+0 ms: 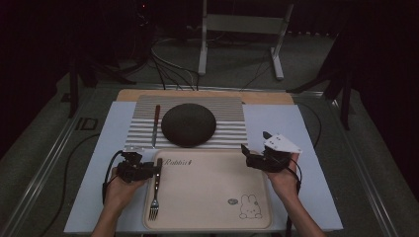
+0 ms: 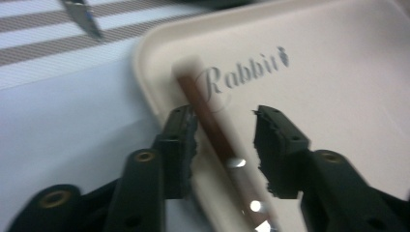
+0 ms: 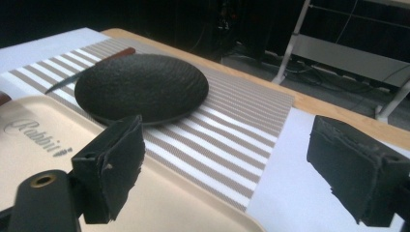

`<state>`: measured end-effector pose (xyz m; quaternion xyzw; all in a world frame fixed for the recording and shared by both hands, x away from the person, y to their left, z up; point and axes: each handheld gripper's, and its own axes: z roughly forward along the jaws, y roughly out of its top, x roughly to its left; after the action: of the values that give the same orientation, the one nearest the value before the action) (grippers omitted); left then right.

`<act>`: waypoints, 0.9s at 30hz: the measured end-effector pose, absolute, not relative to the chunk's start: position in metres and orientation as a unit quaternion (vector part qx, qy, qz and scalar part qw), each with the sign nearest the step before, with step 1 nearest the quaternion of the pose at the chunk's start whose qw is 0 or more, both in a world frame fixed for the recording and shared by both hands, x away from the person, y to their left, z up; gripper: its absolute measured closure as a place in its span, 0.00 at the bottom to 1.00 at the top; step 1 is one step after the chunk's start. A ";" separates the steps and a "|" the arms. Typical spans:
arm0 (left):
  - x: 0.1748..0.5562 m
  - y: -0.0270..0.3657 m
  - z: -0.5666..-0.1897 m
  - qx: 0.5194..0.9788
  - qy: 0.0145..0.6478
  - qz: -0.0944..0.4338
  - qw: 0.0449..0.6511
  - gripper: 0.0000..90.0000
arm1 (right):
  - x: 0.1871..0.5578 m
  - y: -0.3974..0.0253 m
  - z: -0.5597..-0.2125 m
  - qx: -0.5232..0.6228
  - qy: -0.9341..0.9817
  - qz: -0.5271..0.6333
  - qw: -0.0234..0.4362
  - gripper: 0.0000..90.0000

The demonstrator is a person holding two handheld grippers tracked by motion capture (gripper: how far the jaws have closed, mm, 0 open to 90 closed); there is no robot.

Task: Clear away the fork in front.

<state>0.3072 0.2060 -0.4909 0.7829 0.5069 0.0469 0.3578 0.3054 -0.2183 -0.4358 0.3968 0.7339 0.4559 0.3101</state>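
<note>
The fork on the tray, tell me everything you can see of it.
The fork lies flat along the left edge of the cream tray, tines toward the person and handle pointing away toward the striped mat. Its handle looks like reddish-brown wood with two shiny rivets, and the head is bright metal. The left claw stands open astride the handle; whether its left jaw touches the handle is unclear. The handle's far end sits beside the word Rabbit printed on the tray.

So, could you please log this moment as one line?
left claw: open astride wooden-handled metal fork | right claw: open | fork: on beige plastic tray
</note>
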 end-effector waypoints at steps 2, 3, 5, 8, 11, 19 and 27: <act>0.307 0.208 -0.488 0.778 0.511 0.056 0.363 0.61 | 0.305 -0.220 -0.436 0.400 0.733 0.456 0.309 0.15; 0.307 0.209 -0.486 0.776 0.511 0.065 0.365 0.57 | 0.305 -0.221 -0.436 0.400 0.733 0.455 0.309 0.15; 0.306 0.210 -0.482 0.769 0.510 0.076 0.378 0.52 | 0.304 -0.223 -0.436 0.403 0.731 0.457 0.309 0.14; 0.305 0.211 -0.473 0.756 0.510 0.099 0.399 0.38 | 0.302 -0.224 -0.437 0.401 0.731 0.456 0.310 0.14; 0.302 0.212 -0.462 0.742 0.501 0.132 0.425 0.27 | 0.300 -0.226 -0.438 0.399 0.732 0.456 0.311 0.13; 0.292 0.215 -0.431 0.705 0.467 0.217 0.488 0.14 | 0.291 -0.238 -0.437 0.398 0.724 0.465 0.317 0.13; 0.287 0.217 -0.416 0.686 0.453 0.252 0.510 0.09 | 0.280 -0.261 -0.444 0.412 0.716 0.461 0.325 0.12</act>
<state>0.2875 0.2173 -0.4163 0.6858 0.4531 0.2524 0.5105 0.2804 -0.2608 -0.4444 0.4119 0.7156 0.4613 0.3248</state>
